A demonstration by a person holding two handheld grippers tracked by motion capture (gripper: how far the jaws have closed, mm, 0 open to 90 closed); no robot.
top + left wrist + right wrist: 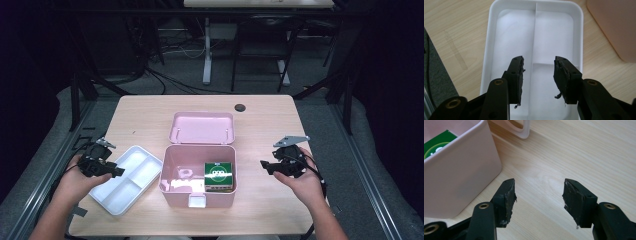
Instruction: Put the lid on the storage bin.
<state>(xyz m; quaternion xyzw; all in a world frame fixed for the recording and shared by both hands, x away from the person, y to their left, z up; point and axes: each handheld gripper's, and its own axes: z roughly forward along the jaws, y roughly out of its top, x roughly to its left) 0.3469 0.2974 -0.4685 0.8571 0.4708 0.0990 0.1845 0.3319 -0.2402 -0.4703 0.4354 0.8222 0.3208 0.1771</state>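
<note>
left hand-held gripper (537, 75): you held it over the white divided tray (487, 50), jaws apart, nothing between them
right hand-held gripper (537, 200): jaws apart, empty, above bare table (574, 152), just beside the pink box (461, 175)
green carton (218, 173): sat inside the pink box, right side
lid (202, 127): open behind the box

Bare table (265, 125) lies open right of the pink box (197, 195), whose wall and raised lid (202, 128) block the middle, with the white tray (131, 176) just left.
</note>
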